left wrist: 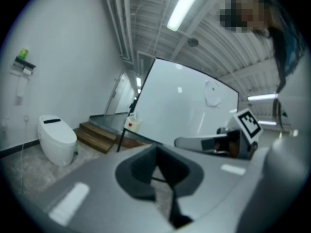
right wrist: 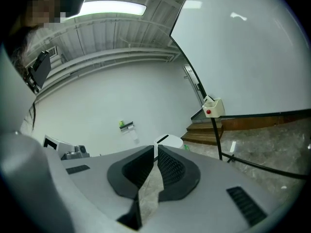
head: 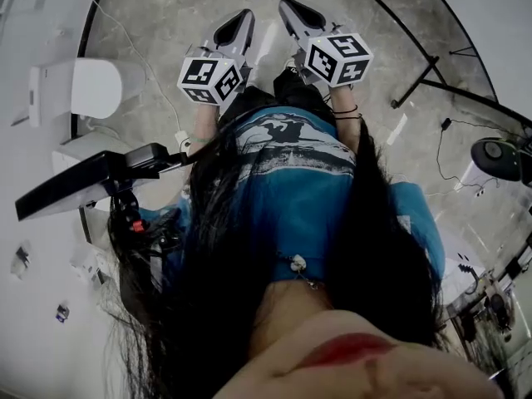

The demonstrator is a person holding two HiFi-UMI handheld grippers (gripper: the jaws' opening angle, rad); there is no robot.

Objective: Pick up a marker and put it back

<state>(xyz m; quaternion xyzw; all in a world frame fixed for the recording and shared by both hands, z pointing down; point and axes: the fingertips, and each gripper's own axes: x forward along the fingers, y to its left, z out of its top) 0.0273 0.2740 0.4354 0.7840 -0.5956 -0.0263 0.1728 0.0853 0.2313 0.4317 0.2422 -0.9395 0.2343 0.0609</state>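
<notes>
Since no marker shows anywhere, the left gripper (head: pixel 239 23) and right gripper (head: pixel 296 12), at twelve o'clock, hang over the floor (head: pixel 158 23), jaws pressed together on nothing, probably idle.

White toilet (left wrist: pixel 57 140) on marbled floor (head: pixel 166 15) beside wooden steps (left wrist: pixel 99 136)

RIGHT GRIPPER VIEW: The right gripper (right wrist: pixel 155 148) points across a marble floor (right wrist: pixel 272 149), its dark ribbed jaws pressed together with nothing between them. Beyond stand a white toilet (right wrist: pixel 169 141), wooden steps (right wrist: pixel 203 131) and a large whiteboard (right wrist: pixel 243 52), with a small white box with a red button (right wrist: pixel 213 107) at its lower corner. A ceiling light (right wrist: pixel 114 8) glows overhead.
</notes>
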